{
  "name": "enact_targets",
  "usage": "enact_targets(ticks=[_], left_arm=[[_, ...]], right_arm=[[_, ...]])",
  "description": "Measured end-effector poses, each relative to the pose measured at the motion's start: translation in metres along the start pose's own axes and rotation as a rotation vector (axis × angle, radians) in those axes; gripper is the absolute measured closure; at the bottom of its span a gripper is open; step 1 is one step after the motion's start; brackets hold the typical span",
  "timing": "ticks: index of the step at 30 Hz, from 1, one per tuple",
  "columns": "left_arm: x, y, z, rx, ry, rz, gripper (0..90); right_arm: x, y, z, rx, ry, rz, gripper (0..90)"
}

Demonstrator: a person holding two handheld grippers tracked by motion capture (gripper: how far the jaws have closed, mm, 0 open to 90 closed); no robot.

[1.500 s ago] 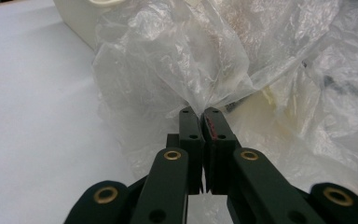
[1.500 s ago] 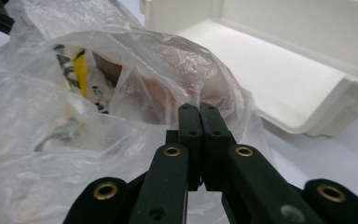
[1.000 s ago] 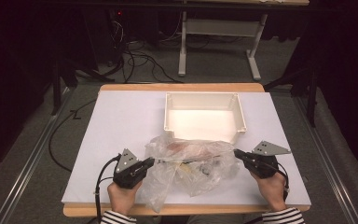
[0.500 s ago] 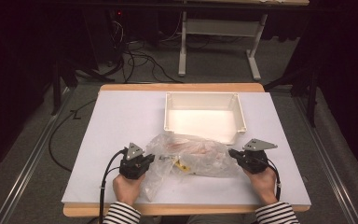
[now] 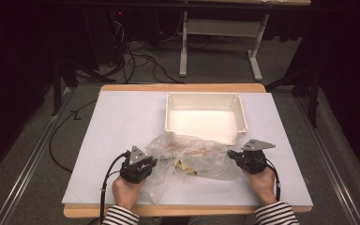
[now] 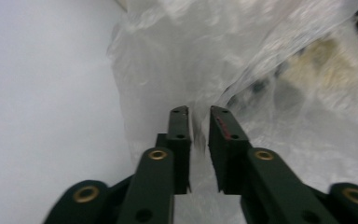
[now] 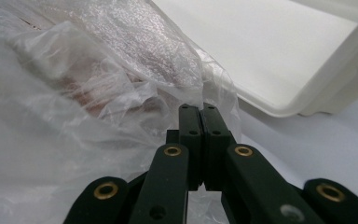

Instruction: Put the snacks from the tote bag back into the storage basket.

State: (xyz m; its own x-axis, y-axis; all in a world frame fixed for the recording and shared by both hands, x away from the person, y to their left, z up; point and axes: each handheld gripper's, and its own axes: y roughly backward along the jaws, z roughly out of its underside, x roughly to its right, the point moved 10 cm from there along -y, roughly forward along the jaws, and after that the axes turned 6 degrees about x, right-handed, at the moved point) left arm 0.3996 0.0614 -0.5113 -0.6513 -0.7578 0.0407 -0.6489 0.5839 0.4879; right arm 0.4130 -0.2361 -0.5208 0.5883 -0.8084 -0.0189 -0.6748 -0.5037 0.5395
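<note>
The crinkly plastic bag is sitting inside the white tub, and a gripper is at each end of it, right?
Not quite. The plastic bag lies on the table in front of the white tub, not inside it; the high view shows this. A gripper is at each end: left gripper, right gripper.

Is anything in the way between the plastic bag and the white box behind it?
Nothing visible. The bag lies right in front of the box, its far edge up against the box's near wall. The right hand-held gripper is shut on the bag's edge; the left hand-held gripper has just been opening, film between its jaws.
</note>
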Motion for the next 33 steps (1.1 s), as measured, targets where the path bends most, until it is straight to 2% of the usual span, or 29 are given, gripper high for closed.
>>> enact_targets(ticks=[2,3,4,5,7,8,9,10,11,12,13,14,15,19,20,21,23,26,27,28,29,33], left_arm=[[0.002,0.004,-0.004,0.013,-0.015,0.002,71.5],[0.008,0.012,-0.013,0.042,-0.036,-0.003,65.3],[0.008,0.012,-0.013,0.042,-0.036,-0.003,62.2],[0.014,0.019,-0.021,0.065,-0.049,0.002,58.3],[0.024,0.025,-0.029,0.084,-0.049,0.020,50.4],[0.024,0.025,-0.029,0.084,-0.049,0.020,47.1],[0.032,0.027,-0.033,0.087,-0.044,0.043,43.2],[0.032,0.027,-0.033,0.087,-0.044,0.043,40.4],[0.040,0.025,-0.034,0.079,-0.038,0.063,40.4],[0.044,0.024,-0.033,0.071,-0.040,0.070,34.4],[0.052,0.018,-0.030,0.042,-0.056,0.080,32.4],[0.052,0.018,-0.030,0.042,-0.056,0.080,30.3],[0.056,0.011,-0.028,0.019,-0.072,0.056,26.4],[0.060,0.002,-0.025,-0.009,-0.081,0.051,22.1],[0.060,-0.005,-0.022,-0.040,-0.092,0.042,17.4],[0.060,-0.005,-0.022,-0.040,-0.092,0.042,15.9],[0.056,-0.013,-0.017,-0.075,-0.116,0.005,15.2],[0.050,-0.017,-0.015,-0.101,-0.138,-0.042,18.5],[0.046,-0.017,-0.015,-0.110,-0.141,-0.072,28.5],[0.046,-0.017,-0.015,-0.110,-0.141,-0.072,34.5],[0.042,-0.016,-0.015,-0.116,-0.136,-0.077,43.3],[0.038,-0.014,-0.018,-0.116,-0.132,-0.063,66.2]], right_arm=[[-0.001,0.000,-0.001,0.003,0.006,-0.003,89.1],[-0.003,0.000,-0.004,0.012,0.012,-0.005,88.6],[-0.003,0.000,-0.004,0.012,0.012,-0.005,88.6],[-0.004,-0.001,-0.005,0.013,0.010,-0.008,88.3],[-0.005,-0.002,-0.006,0.016,0.009,-0.008,87.8],[-0.005,-0.002,-0.006,0.016,0.009,-0.008,87.8],[-0.005,-0.001,-0.006,0.018,0.009,-0.006,87.4],[-0.005,-0.001,-0.006,0.018,0.009,-0.006,87.4],[-0.006,-0.001,-0.006,0.020,0.012,-0.007,87.3],[-0.007,-0.001,-0.007,0.023,0.009,-0.009,86.9],[-0.007,-0.001,-0.008,0.025,0.013,-0.008,86.6],[-0.007,-0.001,-0.008,0.025,0.013,-0.008,86.6],[-0.007,0.000,-0.008,0.024,0.011,-0.009,85.8],[-0.007,0.000,-0.010,0.026,0.012,-0.010,85.0],[-0.007,0.001,-0.011,0.030,0.016,-0.009,83.8],[-0.007,0.001,-0.011,0.030,0.016,-0.009,83.8],[-0.008,0.001,-0.012,0.031,0.016,-0.008,81.6],[-0.009,0.001,-0.013,0.035,0.013,-0.005,76.7],[-0.009,0.001,-0.014,0.039,0.012,-0.004,71.7],[-0.009,0.001,-0.014,0.039,0.012,-0.004,71.7],[-0.009,0.003,-0.015,0.046,0.007,0.002,65.4],[-0.013,0.010,-0.022,0.079,-0.001,-0.003,56.5]])
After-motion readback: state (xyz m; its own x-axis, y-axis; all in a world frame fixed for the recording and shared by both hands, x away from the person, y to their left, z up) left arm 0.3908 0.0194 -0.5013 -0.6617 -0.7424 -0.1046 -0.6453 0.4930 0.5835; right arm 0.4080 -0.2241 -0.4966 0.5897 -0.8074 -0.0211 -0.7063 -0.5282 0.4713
